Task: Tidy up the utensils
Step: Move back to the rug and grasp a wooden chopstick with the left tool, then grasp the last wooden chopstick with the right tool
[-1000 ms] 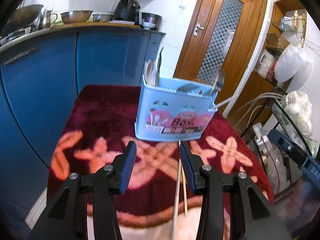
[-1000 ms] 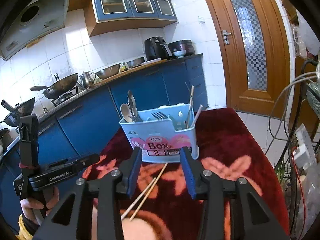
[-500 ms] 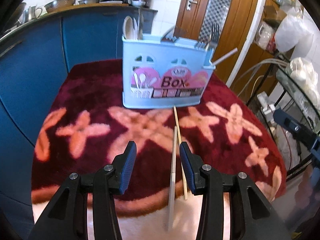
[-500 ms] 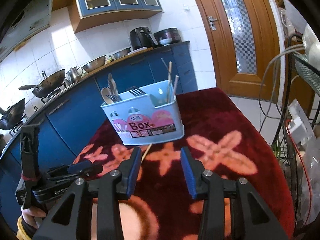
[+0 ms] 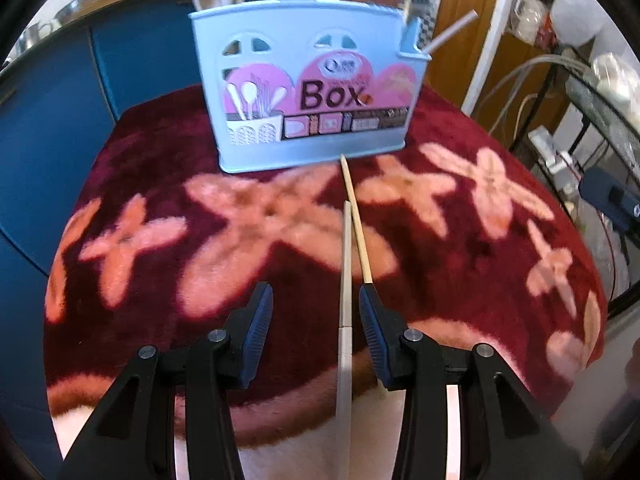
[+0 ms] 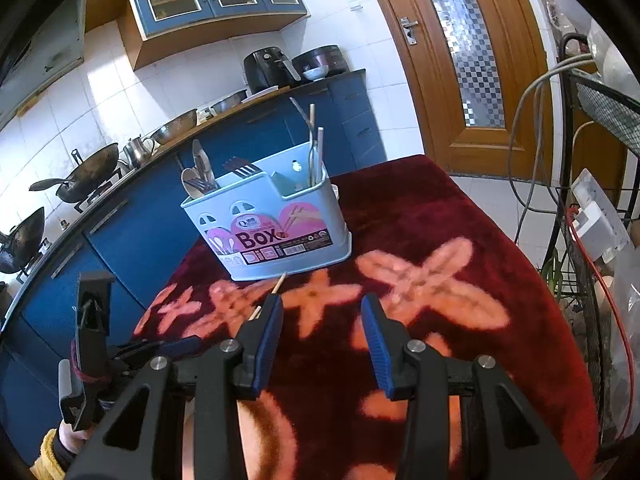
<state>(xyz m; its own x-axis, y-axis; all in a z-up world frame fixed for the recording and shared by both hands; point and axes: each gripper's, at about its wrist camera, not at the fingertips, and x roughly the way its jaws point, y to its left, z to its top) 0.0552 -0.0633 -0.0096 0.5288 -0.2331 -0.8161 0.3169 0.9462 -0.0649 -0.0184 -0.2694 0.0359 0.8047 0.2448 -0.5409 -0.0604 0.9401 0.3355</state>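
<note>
A light blue utensil box (image 5: 312, 92) labelled "Box" stands at the far side of the table on a dark red flowered cloth (image 5: 200, 240); it also shows in the right wrist view (image 6: 272, 228), holding spoons, forks and chopsticks. Two chopsticks lie on the cloth in front of it: a pale one (image 5: 346, 280) and a thinner yellow one (image 5: 356, 220). My left gripper (image 5: 316, 304) is open low over the cloth, with the pale chopstick between its fingers. My right gripper (image 6: 322, 316) is open and empty, above the cloth right of the chopsticks' tips (image 6: 278, 284).
Blue kitchen cabinets (image 6: 160, 216) with woks, bowls and appliances stand behind and left of the table. A wooden door (image 6: 472, 60) is at the back right. A wire rack (image 6: 600, 240) with cables and bags stands close on the right.
My left gripper has moved forward and down toward the chopsticks; the pale one now lies between its fingers. My right gripper has shifted a little; the box looks closer.
</note>
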